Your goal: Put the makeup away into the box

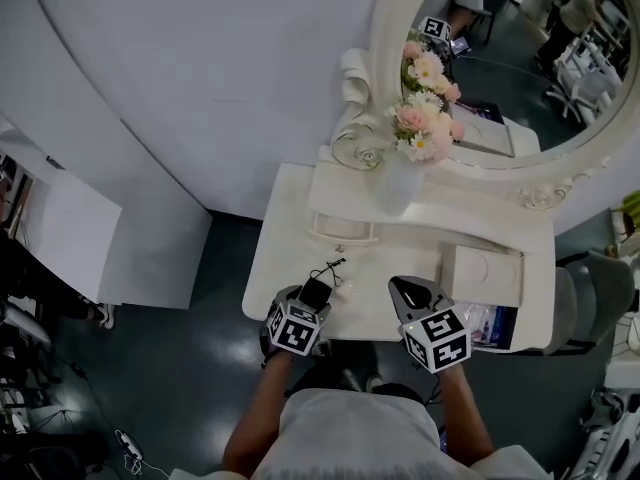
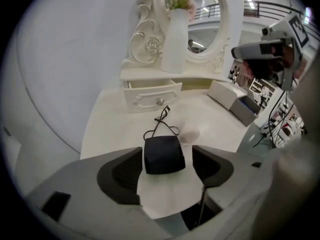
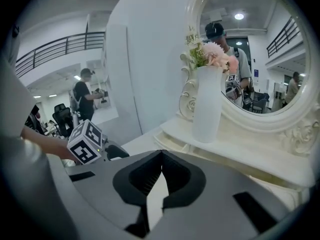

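The left tool point(image 2: 167, 149) stands open, one pad on each side of a black compact point(image 2: 161, 158) that sits on the white counter point(image 2: 115, 129). Just beyond it, this view alone shows an eyelash curler point(image 2: 161, 121) and a drawer point(image 2: 152, 95). The right tool point(image 3: 161, 154) is closed on nothing and faces the vase point(image 3: 207, 104) and mirror point(image 3: 250, 49). To its left is a marker cube point(image 3: 86, 143) with square patterns. The head view places the box point(image 1: 480, 273) ahead-right of the right tool.
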### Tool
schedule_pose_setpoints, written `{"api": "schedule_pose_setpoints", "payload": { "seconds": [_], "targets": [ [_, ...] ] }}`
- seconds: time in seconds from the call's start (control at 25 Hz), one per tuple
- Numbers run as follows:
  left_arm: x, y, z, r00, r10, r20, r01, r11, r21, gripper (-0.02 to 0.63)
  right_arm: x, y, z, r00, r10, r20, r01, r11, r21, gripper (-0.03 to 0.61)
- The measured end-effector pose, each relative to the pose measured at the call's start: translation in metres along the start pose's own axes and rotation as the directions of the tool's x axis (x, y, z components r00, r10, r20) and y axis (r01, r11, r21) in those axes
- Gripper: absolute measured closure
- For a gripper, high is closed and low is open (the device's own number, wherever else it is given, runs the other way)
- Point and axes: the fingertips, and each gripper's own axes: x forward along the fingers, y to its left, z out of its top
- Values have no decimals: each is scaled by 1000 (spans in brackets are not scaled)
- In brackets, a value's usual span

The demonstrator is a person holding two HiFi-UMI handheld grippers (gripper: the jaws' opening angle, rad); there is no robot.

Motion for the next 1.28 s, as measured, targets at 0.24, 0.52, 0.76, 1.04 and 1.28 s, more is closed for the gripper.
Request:
{"api": "schedule_pose_setpoints", "payload": {
  "seconds": [0.24,0.52,0.76,1.04,1.28],
  "targets": [
    [21,1,-6,999,-6,-44,8,999,41,244,3,-4,-6,999,-43,-14,43,999,29,577],
    [34,0,-15,997,-27,-73,32,998,59,239,-2,-8,-12,996,-87,-13,88,994,70,577],
    [32,5,-19,999,-8,-48,12,996,84,276,-4,-2,-18,995,-98,-14,99,990,100,577],
    [24,11,-18,999,5,-39,-2,997,83,282,-23,-12,-23,989,-146,-4,145,980,134,577],
    [-4,23,10,998,43,36,-45,998,42,284,-38,-30,-23,984,-175,19,169,972,164,577]
  ]
}}
